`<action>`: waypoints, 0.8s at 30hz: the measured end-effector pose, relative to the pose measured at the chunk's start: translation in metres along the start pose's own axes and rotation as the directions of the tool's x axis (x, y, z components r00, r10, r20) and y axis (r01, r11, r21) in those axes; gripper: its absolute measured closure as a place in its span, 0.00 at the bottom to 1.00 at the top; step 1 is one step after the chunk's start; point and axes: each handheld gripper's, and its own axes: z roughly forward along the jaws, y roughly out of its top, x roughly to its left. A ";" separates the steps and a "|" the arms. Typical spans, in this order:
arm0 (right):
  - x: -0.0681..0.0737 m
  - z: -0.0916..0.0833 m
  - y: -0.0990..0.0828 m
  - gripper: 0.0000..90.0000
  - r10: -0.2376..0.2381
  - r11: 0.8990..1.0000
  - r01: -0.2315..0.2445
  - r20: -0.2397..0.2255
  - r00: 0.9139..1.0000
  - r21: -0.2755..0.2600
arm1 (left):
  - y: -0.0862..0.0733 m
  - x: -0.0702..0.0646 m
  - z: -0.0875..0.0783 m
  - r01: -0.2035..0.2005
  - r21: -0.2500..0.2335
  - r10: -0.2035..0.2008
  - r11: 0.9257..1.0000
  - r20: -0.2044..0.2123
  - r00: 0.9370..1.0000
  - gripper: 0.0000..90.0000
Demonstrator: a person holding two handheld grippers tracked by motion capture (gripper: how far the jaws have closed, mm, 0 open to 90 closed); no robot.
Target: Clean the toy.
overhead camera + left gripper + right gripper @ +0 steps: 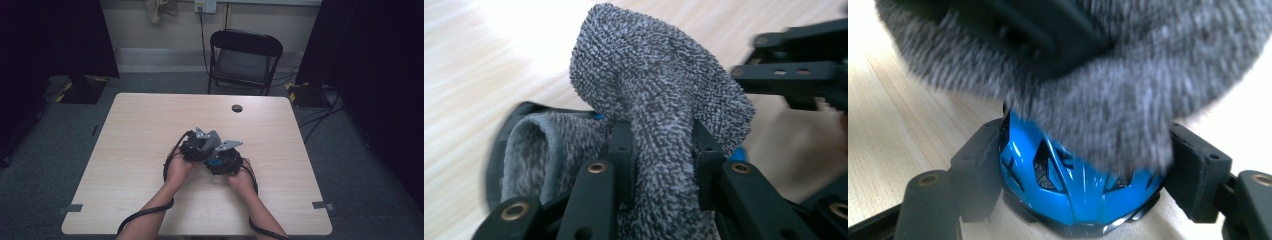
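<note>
Left claw (659, 165) is pinching a grey fuzzy cloth (659, 90), jaws pressed into a fold of it. Right claw (1083, 170) is clamped on a blue helmet-shaped toy (1068, 185), with the cloth draped over its top. Both claws meet mid-worktop (140, 125), toy (215, 163) between the hands just above the surface.

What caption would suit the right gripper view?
Right gripper clamps a shiny blue toy car while a grey fuzzy sock covers it.
</note>
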 end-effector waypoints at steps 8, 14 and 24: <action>0.000 0.000 0.000 0.29 0.002 1.000 -0.002 0.001 1.000 0.000 | 0.000 -0.014 0.005 -0.033 0.018 0.032 0.999 0.043 0.999 0.78; 0.000 0.000 0.000 0.29 0.002 1.000 -0.002 0.001 1.000 0.000 | -0.001 -0.013 0.003 -0.013 0.009 0.012 1.000 0.076 0.997 0.78; 0.000 0.000 0.000 0.29 0.002 1.000 -0.002 0.001 1.000 0.000 | -0.001 0.001 -0.015 0.009 -0.044 -0.006 0.999 0.070 0.998 0.78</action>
